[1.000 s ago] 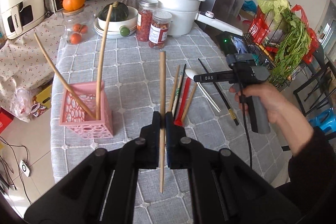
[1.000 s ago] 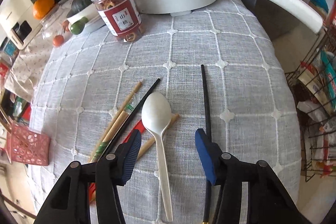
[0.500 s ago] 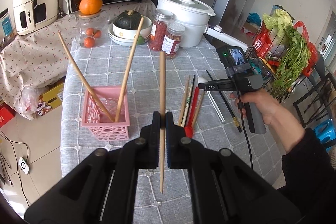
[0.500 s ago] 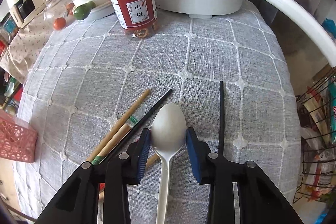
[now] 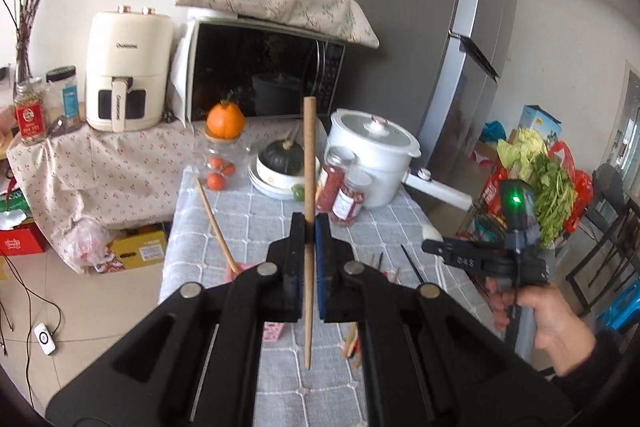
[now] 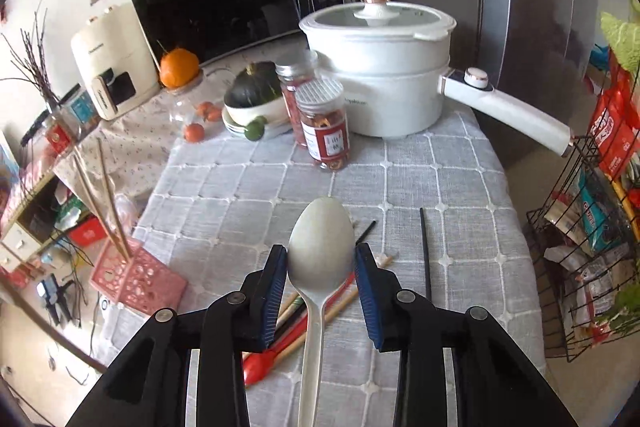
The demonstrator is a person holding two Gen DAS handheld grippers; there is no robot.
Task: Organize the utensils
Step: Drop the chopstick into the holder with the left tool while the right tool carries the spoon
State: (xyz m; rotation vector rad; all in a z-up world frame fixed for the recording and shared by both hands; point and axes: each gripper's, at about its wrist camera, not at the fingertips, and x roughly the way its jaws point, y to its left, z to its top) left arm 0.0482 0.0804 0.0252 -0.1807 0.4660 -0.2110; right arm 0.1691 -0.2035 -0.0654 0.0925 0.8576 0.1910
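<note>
My left gripper (image 5: 307, 231) is shut on a long wooden chopstick (image 5: 308, 163) and holds it upright above the table. My right gripper (image 6: 321, 259) is shut on the bowl of a white spoon (image 6: 320, 251), lifted off the cloth. The pink basket (image 6: 138, 281) stands at the left table edge with two wooden chopsticks (image 6: 106, 203) leaning in it; in the left wrist view it is mostly hidden behind my gripper, with one chopstick (image 5: 216, 223) showing. Wooden chopsticks (image 6: 340, 305), a red spoon (image 6: 264, 361) and a black chopstick (image 6: 425, 249) lie on the cloth.
A white pot (image 6: 380, 67) with a long handle, two jars (image 6: 326, 125), a bowl with a squash (image 6: 256, 99) and a glass jar topped by an orange (image 6: 180, 67) stand at the back. A wire rack (image 6: 592, 227) with groceries stands right of the table.
My left gripper has risen and tilted up with the chopstick, so the basket dropped out of sight. My right gripper has lifted the white spoon off the cloth.
</note>
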